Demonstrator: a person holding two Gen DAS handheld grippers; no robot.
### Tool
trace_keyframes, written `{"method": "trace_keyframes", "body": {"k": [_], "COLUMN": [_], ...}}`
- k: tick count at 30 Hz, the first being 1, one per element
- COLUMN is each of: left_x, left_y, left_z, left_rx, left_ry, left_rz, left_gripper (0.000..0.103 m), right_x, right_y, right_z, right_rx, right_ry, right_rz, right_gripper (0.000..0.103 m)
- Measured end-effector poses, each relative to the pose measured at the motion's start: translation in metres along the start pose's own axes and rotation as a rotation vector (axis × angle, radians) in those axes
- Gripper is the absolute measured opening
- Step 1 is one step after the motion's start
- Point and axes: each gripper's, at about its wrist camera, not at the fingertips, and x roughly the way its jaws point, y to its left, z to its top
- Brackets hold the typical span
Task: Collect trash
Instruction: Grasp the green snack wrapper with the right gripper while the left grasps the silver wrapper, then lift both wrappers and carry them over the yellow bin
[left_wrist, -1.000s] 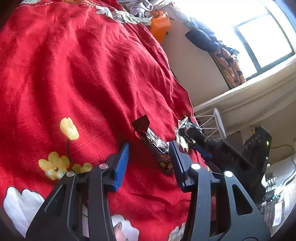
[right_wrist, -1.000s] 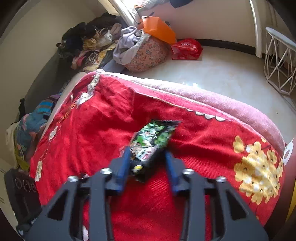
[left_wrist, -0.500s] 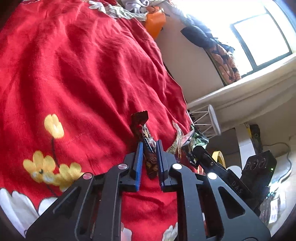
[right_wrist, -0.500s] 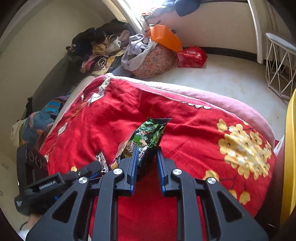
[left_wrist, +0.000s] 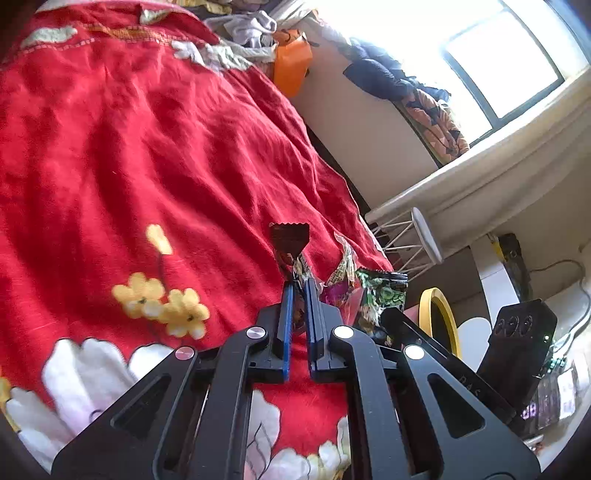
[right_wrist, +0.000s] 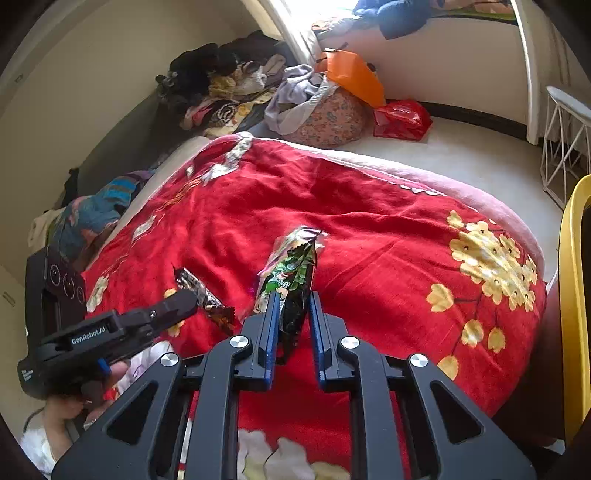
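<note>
A brown snack wrapper (left_wrist: 290, 240) sticks up from my left gripper (left_wrist: 299, 286), which is shut on its lower end just above the red flowered blanket (left_wrist: 147, 147). My right gripper (right_wrist: 291, 299) holds a green snack packet (right_wrist: 295, 266) clear of the blanket (right_wrist: 369, 240), its jaws still closing on it. A bit of shiny foil (right_wrist: 301, 234) shows behind the packet's top. From the left wrist view the green packet (left_wrist: 384, 295) hangs just right of my left fingers. In the right wrist view the left gripper (right_wrist: 184, 301) and its brown wrapper (right_wrist: 208, 304) are at lower left.
A yellow-rimmed bin (right_wrist: 572, 295) stands at the bed's right edge, also seen as a yellow rim (left_wrist: 441, 314). A white wire stand (left_wrist: 417, 236) is on the floor beyond. Piled clothes (right_wrist: 229, 85), an orange bag (right_wrist: 354, 75) and a red bag (right_wrist: 402, 118) lie past the bed.
My left gripper closed on the brown wrapper and lifted it off the blanket. The right gripper tightened on the green packet and carried it up and sideways, nearer the left gripper.
</note>
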Motion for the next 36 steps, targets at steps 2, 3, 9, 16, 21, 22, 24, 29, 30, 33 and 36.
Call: {"method": "trace_keyframes", "body": {"k": [2,3,9,16,21,22,24,29,30,33,36], "left_x": [-0.005,-0.007,-0.022,-0.034,-0.040,-0.041,-0.043,-0.047,-0.047,-0.048,-0.048], "left_y": [-0.001,-0.003,-0.014,-0.032,-0.044,-0.047,-0.051,-0.066,-0.068,-0.077,-0.084], "left_z": [-0.001,-0.001,-0.003,-0.001,-0.003,-0.003,-0.004,-0.007,-0.008,-0.010,-0.012], "left_rx": [0.010,0.019,0.075,0.135,0.165,0.171,0.181,0.212,0.218,0.240,0.255], "left_ry": [-0.009,-0.014,-0.047,-0.076,-0.090,-0.092,-0.096,-0.102,-0.102,-0.103,-0.100], "left_rz": [0.002,0.006,0.021,0.018,0.005,0.000,-0.006,-0.026,-0.029,-0.040,-0.053], "left_gripper": [0.003,0.003,0.003,0.003,0.003,0.003,0.003,0.003,0.003,0.003,0.000], "right_x": [-0.003,-0.004,-0.018,-0.040,-0.054,-0.058,-0.064,-0.080,-0.083,-0.092,-0.102], "right_y": [0.005,0.005,0.015,0.021,0.019,0.019,0.017,0.013,0.013,0.008,0.003], "right_z": [-0.003,-0.004,-0.009,-0.009,-0.008,-0.008,-0.008,-0.008,-0.008,-0.008,-0.009], "right_rx": [-0.008,-0.011,-0.030,-0.040,-0.040,-0.040,-0.039,-0.031,-0.029,-0.022,-0.013], "right_ry": [0.002,0.003,-0.008,-0.047,-0.075,-0.082,-0.093,-0.124,-0.130,-0.150,-0.170], "right_rz": [0.006,0.008,0.030,0.042,0.041,0.040,0.037,0.029,0.027,0.019,0.010], "right_gripper": [0.013,0.013,0.011,0.011,0.011,0.011,0.011,0.011,0.011,0.011,0.011]}}
